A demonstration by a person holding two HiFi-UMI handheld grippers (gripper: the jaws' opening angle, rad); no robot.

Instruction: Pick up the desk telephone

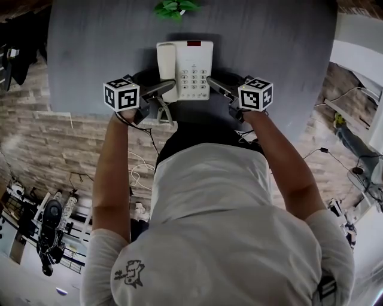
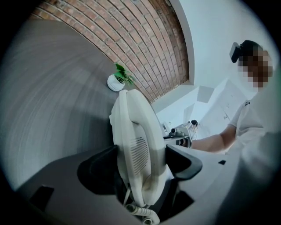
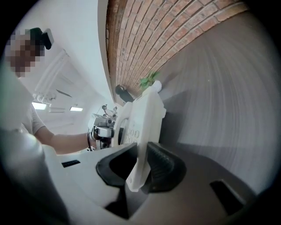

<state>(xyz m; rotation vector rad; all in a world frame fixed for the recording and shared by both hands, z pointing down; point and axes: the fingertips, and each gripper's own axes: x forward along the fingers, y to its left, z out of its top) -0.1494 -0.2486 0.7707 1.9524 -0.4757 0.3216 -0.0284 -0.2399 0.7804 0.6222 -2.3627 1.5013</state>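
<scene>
The desk telephone [image 1: 187, 69] lies on the table [image 1: 90, 54], left tongs [image 1: 166, 89] clamped wide across its handset side, right tongs [image 1: 213, 83] pinched narrow on the opposite edge, seemingly to lift it level.

Head camera: I look steeply down past the torso onto the grey tabletop [image 1: 84, 54], mid range. The left gripper [image 1: 163, 89] camera sits low and close at the handset side of the telephone [image 1: 185, 69]. The right gripper [image 1: 216, 85] camera sits at its keypad side. They face each other. All three views share the telephone and plant [image 1: 175, 8].
</scene>
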